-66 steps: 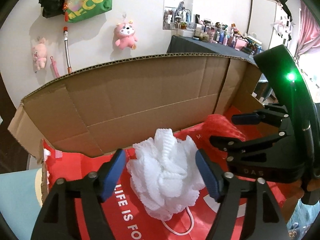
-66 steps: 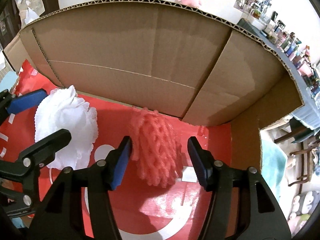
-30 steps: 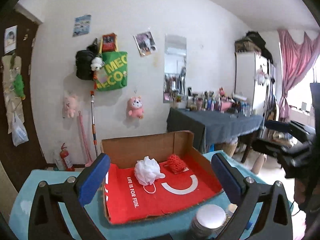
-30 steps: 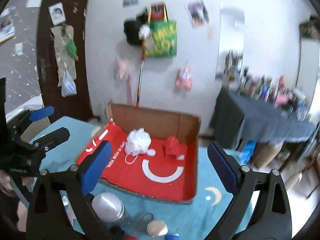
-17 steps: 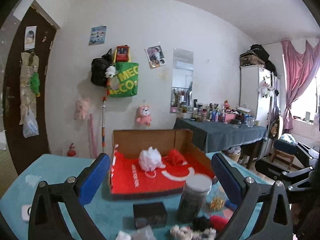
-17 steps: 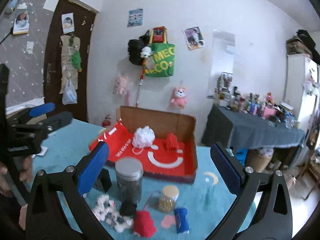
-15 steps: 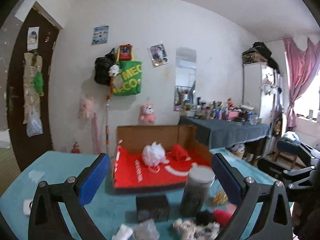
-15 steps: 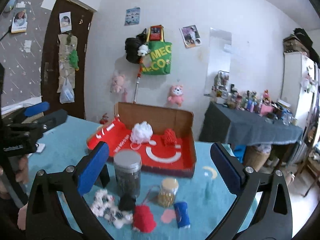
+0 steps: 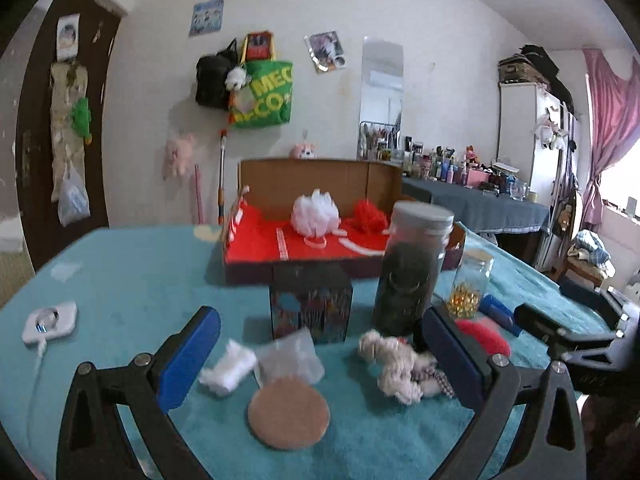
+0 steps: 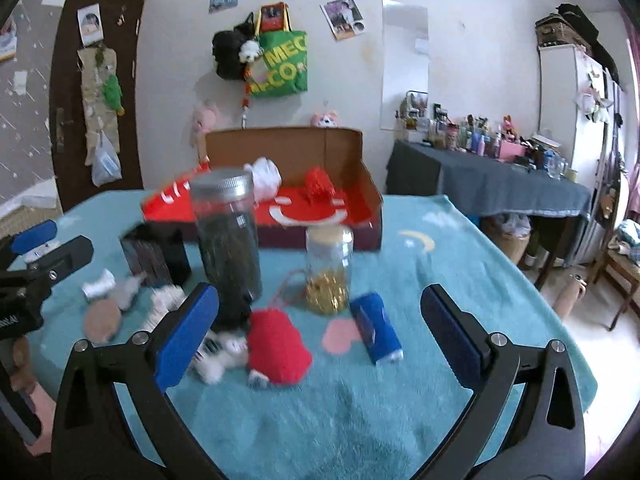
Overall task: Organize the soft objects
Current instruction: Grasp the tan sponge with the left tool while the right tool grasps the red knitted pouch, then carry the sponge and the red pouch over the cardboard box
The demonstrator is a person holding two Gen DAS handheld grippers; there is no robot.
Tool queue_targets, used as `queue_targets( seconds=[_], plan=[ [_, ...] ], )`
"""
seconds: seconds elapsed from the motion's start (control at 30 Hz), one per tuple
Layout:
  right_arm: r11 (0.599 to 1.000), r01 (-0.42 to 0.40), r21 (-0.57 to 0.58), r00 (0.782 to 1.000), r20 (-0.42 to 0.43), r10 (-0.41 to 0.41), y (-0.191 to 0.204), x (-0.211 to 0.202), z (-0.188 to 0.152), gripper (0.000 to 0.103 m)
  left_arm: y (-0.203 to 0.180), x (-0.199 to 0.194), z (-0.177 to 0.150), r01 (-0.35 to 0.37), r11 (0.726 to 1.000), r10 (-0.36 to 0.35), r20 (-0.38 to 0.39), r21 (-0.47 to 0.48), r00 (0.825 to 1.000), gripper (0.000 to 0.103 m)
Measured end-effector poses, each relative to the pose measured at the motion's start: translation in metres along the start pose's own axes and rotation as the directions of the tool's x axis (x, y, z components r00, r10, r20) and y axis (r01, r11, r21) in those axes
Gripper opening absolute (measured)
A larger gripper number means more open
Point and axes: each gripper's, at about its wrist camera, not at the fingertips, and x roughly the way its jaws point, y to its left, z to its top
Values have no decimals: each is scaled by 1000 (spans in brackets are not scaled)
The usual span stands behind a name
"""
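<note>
The table [image 9: 132,264], under a fuzzy teal cover, carries everything. At its far side sits the cardboard box [image 9: 304,176] with a red lining; a white mesh puff [image 9: 315,213] and a red mesh puff [image 9: 370,216] lie inside it, side by side and a little apart, so they look already sorted.

In front of the box stand hard things that should stay put: a tall dark jar [image 10: 226,236] with a metal lid, a small dark box [image 9: 311,304], and a smaller glass jar [image 10: 329,268] of gold bits.

The soft things left lie nearest the tools. A red knitted piece [image 10: 278,346] rests just beside the tall jar's foot, touching a white and dark yarn bundle [image 9: 400,364]. It should be light and squashy, so a pinch across its thick middle will likely hold better than one at an edge. The yarn bundle is loose and may trail strands, so I would take it through its bulk. A flat round tan pad [image 9: 289,416], a small white wad [image 9: 228,366] and a crumpled clear bag [image 9: 290,354] lie to the left; the thin pad may need lifting by its rim.

The left tool [image 9: 320,356] and the right tool [image 10: 320,332] both stand wide apart and empty above these items.
</note>
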Motion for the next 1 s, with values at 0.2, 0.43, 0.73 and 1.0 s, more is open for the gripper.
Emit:
queue_targets(
  seconds=[0.2,0.43,0.73,1.0],
  plan=[
    [999,-24,22,996,-84,25,-2,23,-17,103,6,12,-11,-17,1000,17,-64,4,998,103],
    [997,-58,57,989,-135,65,-10,37,-21,103,14,21,-21,-36,999,39,-123,24,992,103],
    [993,-108,50,973,-202,115,-7,50,-17,90,25,40,-34,57,998,-56,-282,-7,958,50],
    [967,-241,87,934,-249,255,-4,55,-23,39,25,33,-29,87,996,-89,-266,-19,960,24]
  ],
)
